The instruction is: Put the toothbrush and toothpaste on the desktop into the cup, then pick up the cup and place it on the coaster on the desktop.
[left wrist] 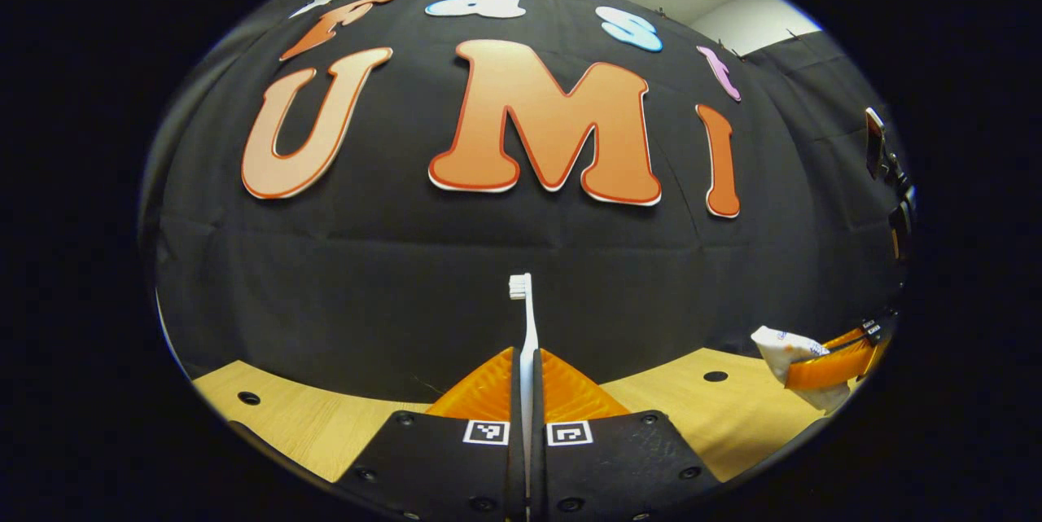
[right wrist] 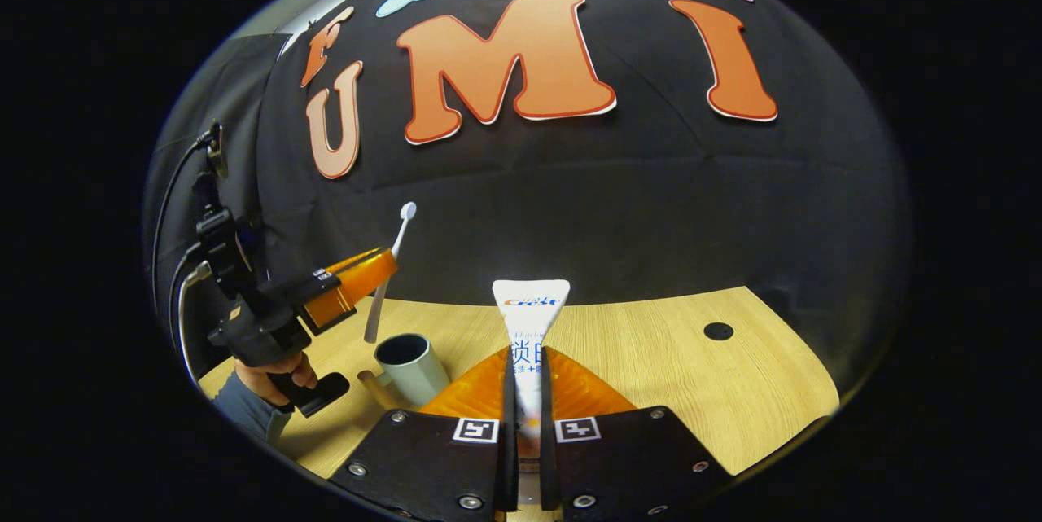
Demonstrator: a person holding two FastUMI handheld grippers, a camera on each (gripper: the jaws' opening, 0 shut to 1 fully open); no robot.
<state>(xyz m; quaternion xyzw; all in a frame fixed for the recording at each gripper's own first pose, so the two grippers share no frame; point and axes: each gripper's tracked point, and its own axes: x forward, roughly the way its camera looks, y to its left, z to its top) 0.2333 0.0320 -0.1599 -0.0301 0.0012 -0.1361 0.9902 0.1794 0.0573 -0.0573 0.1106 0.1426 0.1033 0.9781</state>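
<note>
- In the left gripper view we see the left gripper (left wrist: pixel 527 367) nearest to us, its two orange fingers (left wrist: pixel 487 388) pressed together on the handle of the toothbrush (left wrist: pixel 525 318), so this claw is clamped on it
- The toothbrush is white and slim; it stands upright out of the fingers with its bristled head at the top, against the black cloth wall (left wrist: pixel 407 261)
- In the right gripper view the right gripper (right wrist: pixel 527 379) is likewise clamped: both orange fingers (right wrist: pixel 570 388) squeeze the toothpaste (right wrist: pixel 529 318), a white tube with blue and red print, its flat crimped end pointing up and away from us
- A little farther, to the left in the right gripper view, the cup (right wrist: pixel 409 366) stands on the wooden desktop (right wrist: pixel 651 367); it is pale grey-green with a dark inside, tilted in appearance by the lens, and we can make out nothing inside it
- A tan piece just left of the cup's base may be its handle; we cannot tell
- Above and slightly left of the cup the toothbrush hangs in the left gripper, head up, its lower end near the cup's rim but apart from it
- A hand (right wrist: pixel 277 371) with a grey sleeve holds that gripper at the far left
- In the left gripper view the toothpaste shows at the far right, above the desktop
</note>
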